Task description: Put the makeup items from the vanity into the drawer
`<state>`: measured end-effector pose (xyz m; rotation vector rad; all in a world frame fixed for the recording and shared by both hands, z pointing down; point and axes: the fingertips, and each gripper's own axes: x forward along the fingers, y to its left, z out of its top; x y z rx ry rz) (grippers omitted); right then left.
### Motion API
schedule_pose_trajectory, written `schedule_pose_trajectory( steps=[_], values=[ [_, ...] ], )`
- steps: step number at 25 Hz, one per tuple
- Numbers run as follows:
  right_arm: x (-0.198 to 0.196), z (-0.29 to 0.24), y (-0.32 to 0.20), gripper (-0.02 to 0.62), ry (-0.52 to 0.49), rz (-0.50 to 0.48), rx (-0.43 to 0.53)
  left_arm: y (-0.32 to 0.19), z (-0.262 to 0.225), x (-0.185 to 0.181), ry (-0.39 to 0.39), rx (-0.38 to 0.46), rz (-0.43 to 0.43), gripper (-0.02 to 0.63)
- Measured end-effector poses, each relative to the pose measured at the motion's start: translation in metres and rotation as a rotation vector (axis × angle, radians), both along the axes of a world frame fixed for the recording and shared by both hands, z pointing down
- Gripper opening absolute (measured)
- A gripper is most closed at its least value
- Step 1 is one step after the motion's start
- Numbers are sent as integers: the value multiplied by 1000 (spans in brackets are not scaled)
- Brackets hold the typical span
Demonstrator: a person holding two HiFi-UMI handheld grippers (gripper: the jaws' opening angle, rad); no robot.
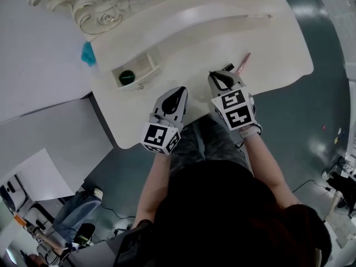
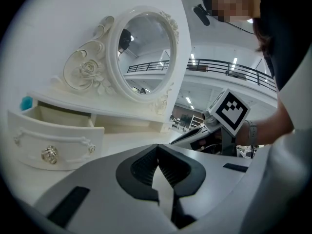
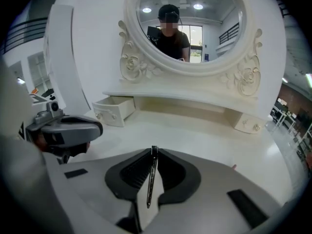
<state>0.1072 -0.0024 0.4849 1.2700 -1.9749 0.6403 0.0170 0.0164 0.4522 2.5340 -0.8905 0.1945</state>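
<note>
drawer [image 1: 149,67]: open | contents: one dark green round item [image 1: 127,77]

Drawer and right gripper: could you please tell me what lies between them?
Only bare vanity top lies between the drawer and the right gripper, which grips a thin stick; the right gripper view shows it.

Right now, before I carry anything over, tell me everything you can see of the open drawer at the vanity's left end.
The drawer is cream-white like the vanity and looks like painted wood. Its curved front has raised scroll trim and a small metallic knob. It stands pulled out at the vanity's left end, open at the top. A dark green round item lies inside. Nothing else can be seen touching it.
</note>
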Motion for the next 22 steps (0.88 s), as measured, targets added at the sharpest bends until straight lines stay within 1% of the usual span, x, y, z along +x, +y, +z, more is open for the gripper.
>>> schedule_pose_trajectory(
  steps=[7, 17, 20, 22],
  values=[
    [-70, -25, -28, 54, -39, -160, 65, -11, -3, -38, 4, 5, -89, 12],
    [-157, -46, -61, 54, -74, -342, 126, -37, -7, -101, 1, 19, -208, 12],
    [-182, -49, -72, 54, -62, -420, 164, -44, -6, -116, 0, 18, -234, 12],
    [-196, -50, -78, 54, -26, -474, 190, -49, -6, -125, 0, 17, -237, 12]
  ],
)
